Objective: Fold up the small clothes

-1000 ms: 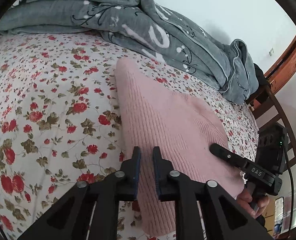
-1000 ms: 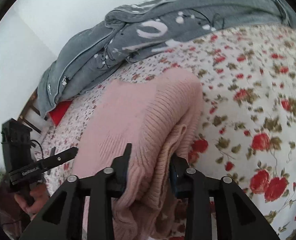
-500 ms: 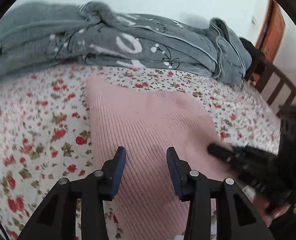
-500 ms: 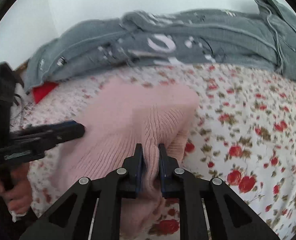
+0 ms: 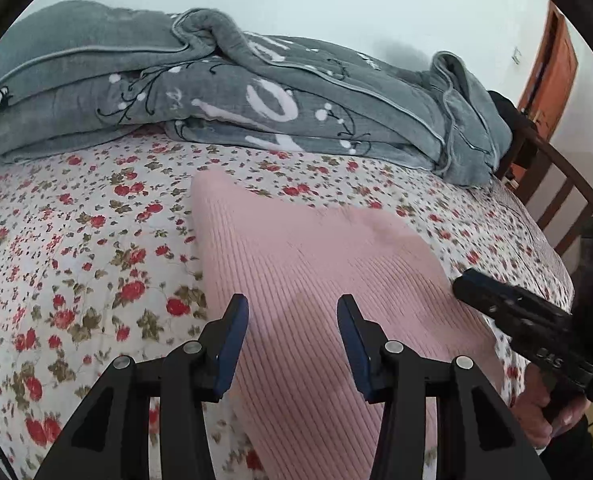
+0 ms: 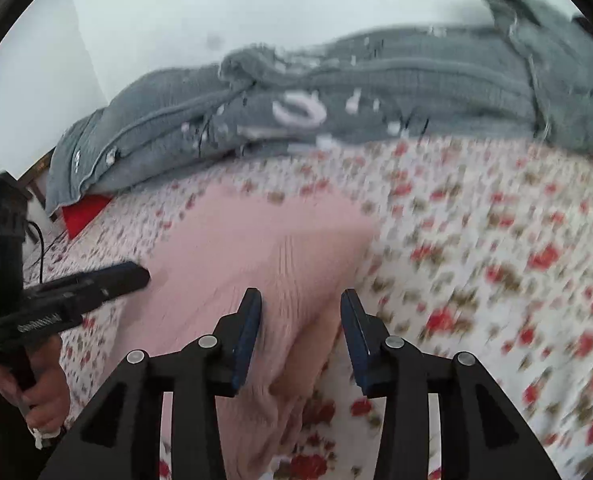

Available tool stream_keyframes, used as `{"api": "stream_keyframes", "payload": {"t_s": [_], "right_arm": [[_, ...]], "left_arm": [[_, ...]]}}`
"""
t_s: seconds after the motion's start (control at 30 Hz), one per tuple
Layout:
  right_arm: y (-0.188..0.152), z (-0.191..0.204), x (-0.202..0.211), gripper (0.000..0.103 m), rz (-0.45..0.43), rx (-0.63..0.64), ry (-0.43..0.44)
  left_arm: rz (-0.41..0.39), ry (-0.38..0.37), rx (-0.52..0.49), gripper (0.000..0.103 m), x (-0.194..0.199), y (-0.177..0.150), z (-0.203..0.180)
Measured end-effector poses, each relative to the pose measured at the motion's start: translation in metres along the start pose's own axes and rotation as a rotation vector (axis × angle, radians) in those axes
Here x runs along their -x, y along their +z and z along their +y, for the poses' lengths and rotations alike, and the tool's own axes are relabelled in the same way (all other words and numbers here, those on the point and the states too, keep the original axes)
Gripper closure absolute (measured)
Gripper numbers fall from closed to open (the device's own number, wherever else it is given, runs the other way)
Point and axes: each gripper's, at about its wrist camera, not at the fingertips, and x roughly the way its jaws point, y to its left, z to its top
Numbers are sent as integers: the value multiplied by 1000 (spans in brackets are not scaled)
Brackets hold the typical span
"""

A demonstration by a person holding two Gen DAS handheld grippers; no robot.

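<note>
A pink ribbed knit sweater [image 5: 316, 256] lies folded on the floral bed sheet [image 5: 76, 260]. My left gripper [image 5: 292, 308] hovers over the sweater's near left part; its jaws are opening and nothing is pinched between them. In the blurred right wrist view, my right gripper [image 6: 300, 304] hangs above the sweater's [image 6: 256, 240] near right edge. Its jaws are opening too, and the knit fold under them is free of the pads. Each gripper shows in the other's view, the right gripper [image 5: 468, 284] at the sweater's right side and the left gripper [image 6: 136, 274] at its left.
A crumpled grey blanket [image 5: 256, 92] runs along the far side of the bed against the wall. A dark wooden bed frame [image 5: 568, 200] and an orange-brown door [image 5: 552, 68] stand at the right. Something red [image 6: 82, 216] pokes out under the blanket's end. A person's hand [image 6: 44, 396] grips the left handle.
The left jaws went from nearly shut to spread apart. The right jaws pinched the sweater's fold half a second ago and have now let it go. Both grippers rose a little.
</note>
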Motion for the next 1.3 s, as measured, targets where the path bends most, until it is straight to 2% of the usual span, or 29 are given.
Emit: {"api": "stream_keyframes", "payload": {"t_s": [0.17, 0.27, 0.33, 0.6, 1.0, 1.3], "right_arm": [[16, 14, -13, 62, -21, 55, -2], [15, 14, -47, 63, 43, 90, -68], [7, 10, -59, 63, 56, 98, -75], [3, 12, -62, 63, 43, 128, -96], [0, -3, -64, 56, 31, 55, -28], [0, -6, -64, 52, 28, 33, -12]], "left_arm": [[37, 68, -14, 59, -26, 9, 9], [46, 123, -53, 57, -39, 5, 7], [40, 127, -57, 56, -41, 3, 6], [40, 115, -51, 52, -46, 3, 10], [41, 135, -98, 46, -57, 7, 7], [-6, 151, -68, 43, -54, -1, 7]]}}
